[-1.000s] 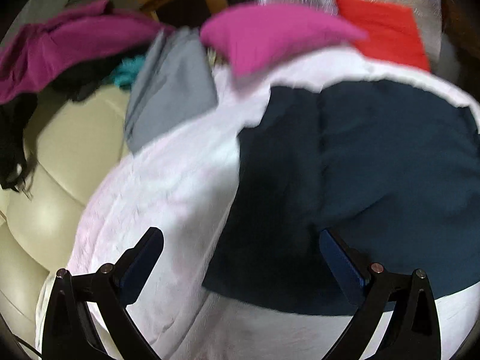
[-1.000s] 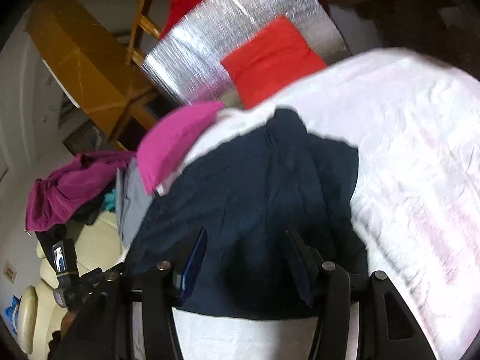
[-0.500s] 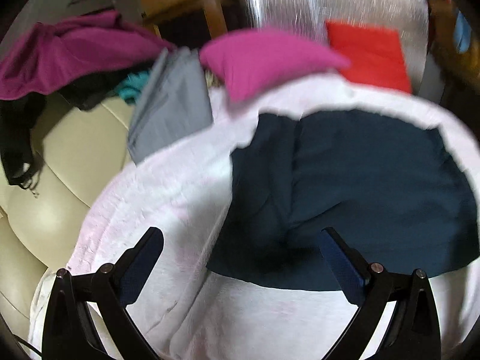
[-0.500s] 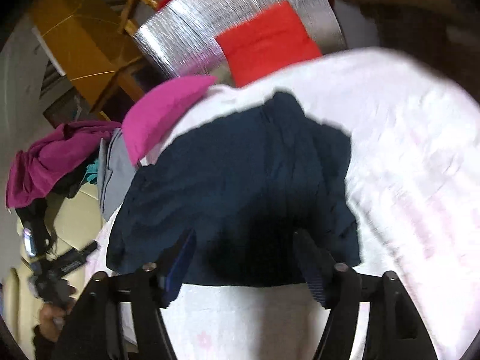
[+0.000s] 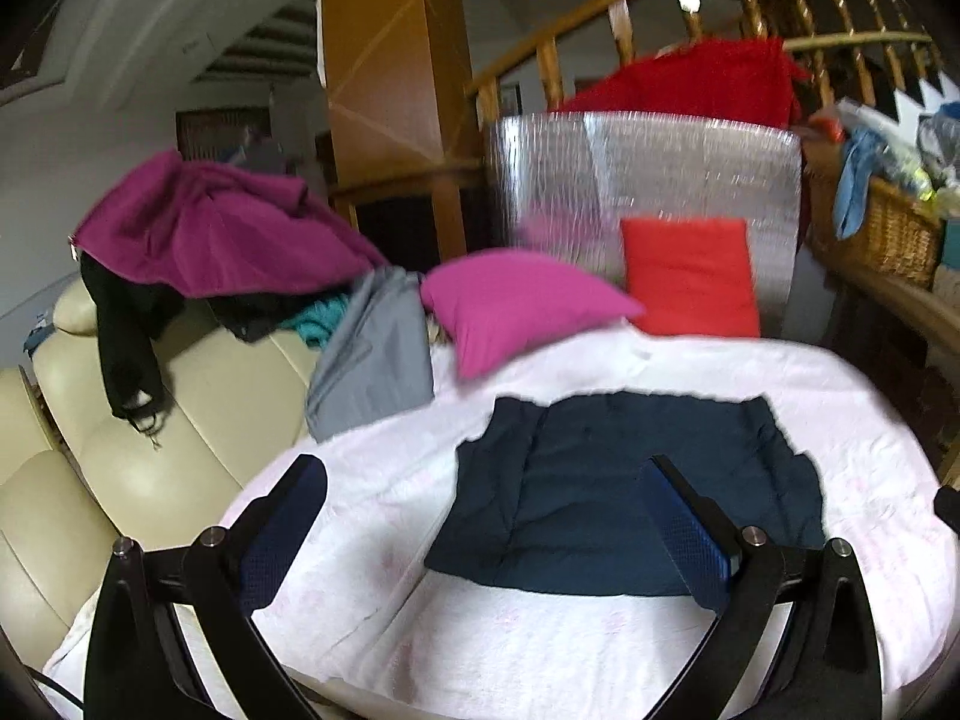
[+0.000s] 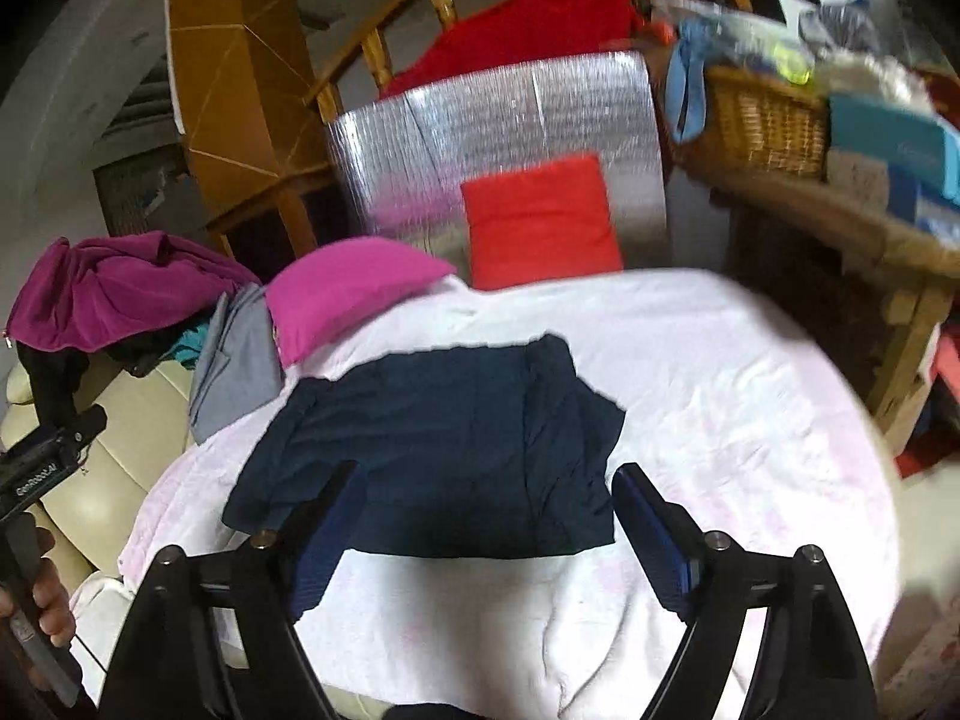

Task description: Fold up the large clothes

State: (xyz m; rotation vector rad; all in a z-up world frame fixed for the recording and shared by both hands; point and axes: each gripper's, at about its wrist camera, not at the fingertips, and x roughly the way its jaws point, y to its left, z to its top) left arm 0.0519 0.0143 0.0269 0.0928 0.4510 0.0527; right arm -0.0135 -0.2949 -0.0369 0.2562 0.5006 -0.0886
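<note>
Left tongs [image 5: 480, 516] stand wide open and empty in our left view; the navy garment [image 5: 624, 498] lies folded on the white cover [image 5: 840, 396], ahead and a little to their right, clear of both pads.

Right tongs [image 6: 480, 516] are opening, nothing between the jaws; the garment sits just ahead, centred under them. To their left we see the left hand [image 6: 42, 588] and a grey cloth [image 6: 234, 360]. We judge one risk: a low pad could snag the near hem and drag the fold open.

white-covered table [image 5: 600, 648] bears a folded navy garment [image 5: 630, 498].
</note>
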